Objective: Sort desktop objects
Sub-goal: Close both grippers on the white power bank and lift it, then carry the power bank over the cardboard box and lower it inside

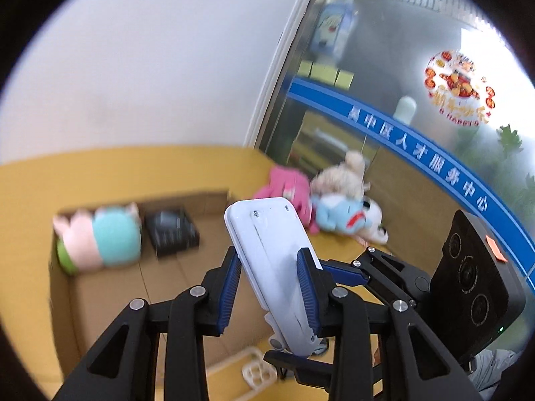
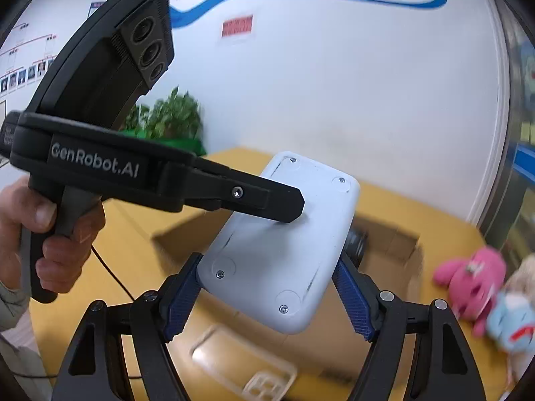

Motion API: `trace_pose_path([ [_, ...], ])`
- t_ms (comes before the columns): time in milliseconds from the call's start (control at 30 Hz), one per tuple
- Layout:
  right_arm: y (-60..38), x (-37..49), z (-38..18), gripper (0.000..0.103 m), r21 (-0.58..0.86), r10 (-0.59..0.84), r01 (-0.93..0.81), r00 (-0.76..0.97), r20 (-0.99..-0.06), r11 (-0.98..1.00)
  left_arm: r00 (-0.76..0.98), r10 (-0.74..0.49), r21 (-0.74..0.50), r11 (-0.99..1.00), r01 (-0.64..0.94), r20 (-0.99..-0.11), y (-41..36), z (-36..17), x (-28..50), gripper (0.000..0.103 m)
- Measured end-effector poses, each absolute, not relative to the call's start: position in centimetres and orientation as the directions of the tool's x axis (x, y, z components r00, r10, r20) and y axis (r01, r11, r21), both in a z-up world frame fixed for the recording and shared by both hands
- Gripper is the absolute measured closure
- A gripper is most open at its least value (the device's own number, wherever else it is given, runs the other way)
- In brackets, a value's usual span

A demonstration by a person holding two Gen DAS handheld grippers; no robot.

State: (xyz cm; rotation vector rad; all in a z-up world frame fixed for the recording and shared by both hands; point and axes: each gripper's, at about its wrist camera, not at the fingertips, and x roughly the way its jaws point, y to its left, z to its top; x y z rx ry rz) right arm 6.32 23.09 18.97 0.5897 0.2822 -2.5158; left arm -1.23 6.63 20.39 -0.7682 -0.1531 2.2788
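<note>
Both the left gripper (image 1: 269, 287) and right gripper (image 2: 267, 295) grasp the white device (image 2: 284, 244); it looks stiff, light and smooth, best held by its edges.

Five plush toys (image 1: 344, 220), one white device (image 1: 277, 260)

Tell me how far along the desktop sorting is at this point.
Done: a teal-and-pink plush toy and a black box lie in the open cardboard box. In hand: both the left tongs and right tongs grip a flat white plastic device, lifted above the yellow table. Left: a pink plush toy and a light-blue plush toy.
</note>
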Motion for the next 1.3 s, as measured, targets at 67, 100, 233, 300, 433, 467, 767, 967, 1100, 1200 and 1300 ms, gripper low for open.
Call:
trace_pose_path([
  [67, 23.3, 5.1, 21.0, 0.028, -0.074, -0.457, 0.540, -0.771, -0.444, -0.839, -0.581, 0.671, -0.308, -0.734, -0.605, -0.461, 6.7, 22.5, -2.4, 0.070],
  [100, 23.3, 4.2, 22.5, 0.028, -0.085, -0.453, 0.534, -0.781, -0.430, -0.841, -0.592, 0.669, -0.292, -0.737, -0.610, -0.450, 6.8, 23.6, -2.9, 0.070],
  [233, 23.2, 1.4, 26.1, 0.028, -0.114, -0.444, 0.525, -0.800, -0.403, -0.843, -0.622, 0.660, -0.251, -0.744, -0.619, -0.422, 7.2, 27.1, -4.7, 0.072],
  [300, 23.2, 0.0, 27.7, 0.028, -0.125, -0.437, 0.519, -0.808, -0.396, -0.846, -0.629, 0.659, -0.237, -0.744, -0.624, -0.412, 7.4, 28.4, -5.7, 0.072],
  [433, 23.5, -2.8, 30.0, 0.028, -0.112, -0.442, 0.518, -0.808, -0.391, -0.848, -0.641, 0.652, -0.216, -0.749, -0.626, -0.405, 8.0, 30.4, -8.0, 0.072],
  [467, 23.6, -3.8, 30.3, 0.028, -0.114, -0.437, 0.514, -0.810, -0.391, -0.850, -0.643, 0.650, -0.212, -0.751, -0.625, -0.406, 8.2, 30.7, -8.6, 0.072],
  [767, 24.7, -9.9, 28.8, 0.028, -0.068, -0.393, 0.482, -0.781, -0.486, -0.874, -0.570, 0.663, -0.297, -0.739, -0.605, -0.486, 10.4, 26.3, -16.1, 0.072],
  [967, 26.2, -15.5, 22.1, 0.029, -0.021, -0.336, 0.441, -0.712, -0.617, -0.897, -0.446, 0.679, -0.419, -0.722, -0.551, -0.583, 12.7, 17.7, -22.4, 0.072],
  [1100, 28.0, -19.5, 16.2, 0.030, 0.050, -0.313, 0.400, -0.629, -0.712, -0.915, -0.364, 0.676, -0.477, -0.722, -0.500, -0.641, 14.4, 12.0, -25.5, 0.073],
  [1200, 28.9, -21.7, 12.5, 0.031, 0.056, -0.276, 0.371, -0.576, -0.769, -0.927, -0.305, 0.674, -0.513, -0.722, -0.464, -0.673, 15.6, 8.3, -27.4, 0.076],
  [1300, 29.7, -23.7, 9.1, 0.031, 0.084, -0.260, 0.342, -0.511, -0.819, -0.936, -0.261, 0.662, -0.529, -0.732, -0.429, -0.703, 16.4, 5.3, -28.8, 0.076],
])
